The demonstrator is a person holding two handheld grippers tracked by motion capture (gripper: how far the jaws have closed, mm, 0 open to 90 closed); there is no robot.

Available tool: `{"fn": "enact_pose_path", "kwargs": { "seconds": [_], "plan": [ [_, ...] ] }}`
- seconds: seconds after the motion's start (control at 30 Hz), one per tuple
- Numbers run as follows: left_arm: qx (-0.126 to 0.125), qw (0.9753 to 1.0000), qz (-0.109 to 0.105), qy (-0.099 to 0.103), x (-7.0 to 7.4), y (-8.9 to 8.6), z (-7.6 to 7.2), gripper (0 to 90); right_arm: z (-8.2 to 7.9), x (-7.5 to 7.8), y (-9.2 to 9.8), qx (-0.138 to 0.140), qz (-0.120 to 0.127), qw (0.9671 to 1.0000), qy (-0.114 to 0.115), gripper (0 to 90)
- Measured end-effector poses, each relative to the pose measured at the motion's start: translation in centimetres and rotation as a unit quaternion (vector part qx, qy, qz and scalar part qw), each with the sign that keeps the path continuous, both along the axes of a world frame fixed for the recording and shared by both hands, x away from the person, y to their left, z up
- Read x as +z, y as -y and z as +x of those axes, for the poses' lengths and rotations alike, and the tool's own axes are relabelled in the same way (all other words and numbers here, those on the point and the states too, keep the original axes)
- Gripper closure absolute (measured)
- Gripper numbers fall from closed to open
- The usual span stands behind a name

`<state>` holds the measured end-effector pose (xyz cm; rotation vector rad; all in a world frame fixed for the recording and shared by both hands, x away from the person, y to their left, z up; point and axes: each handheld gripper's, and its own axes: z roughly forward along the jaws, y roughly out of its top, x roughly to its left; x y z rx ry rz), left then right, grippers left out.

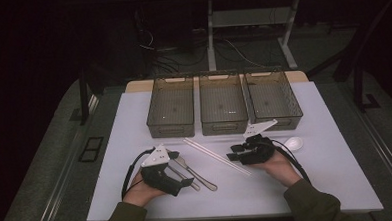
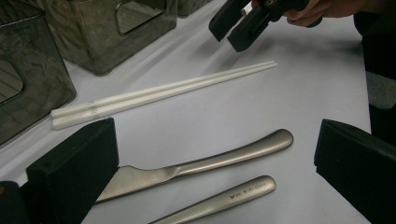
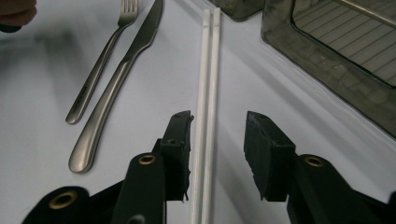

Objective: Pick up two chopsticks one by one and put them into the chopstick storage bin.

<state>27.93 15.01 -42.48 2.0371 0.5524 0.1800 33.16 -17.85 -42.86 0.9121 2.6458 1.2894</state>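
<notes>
On table before bins (image 1: 223, 124): chopsticks (image 3: 207, 88), knife (image 2: 196, 164), fork (image 3: 100, 65) unsorted (bins empty). Right gripper (image 3: 217, 144) open astride chopsticks; left gripper (image 2: 210, 154) wide open, nothing held.

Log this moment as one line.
right gripper: open, astride chopsticks | left gripper: open over knife | bins: empty

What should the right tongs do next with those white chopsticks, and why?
Probably lower and shut. The right tongs are open, their jaws either side of the white chopsticks, which lie side by side on the table, so one squeeze should catch both.
</notes>
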Motion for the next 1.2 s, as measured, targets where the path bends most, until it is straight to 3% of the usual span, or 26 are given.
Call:
{"fn": "enact_pose_path", "kwargs": {
  "seconds": [0.67, 1.2],
  "plan": [
    [0.003, 1.0, -0.004, 0.0, 0.0, 0.0, -0.1, 0.0, 1.4, -1.6, -2.8, 0.007, -0.027, 0.9995, -0.013, 77.7],
    [0.003, 1.0, -0.004, -0.001, 0.0, 0.0, 0.0, 0.0, 1.2, -2.2, -3.4, 0.003, -0.057, 0.9983, 0.012, 82.9]
  ]
}}
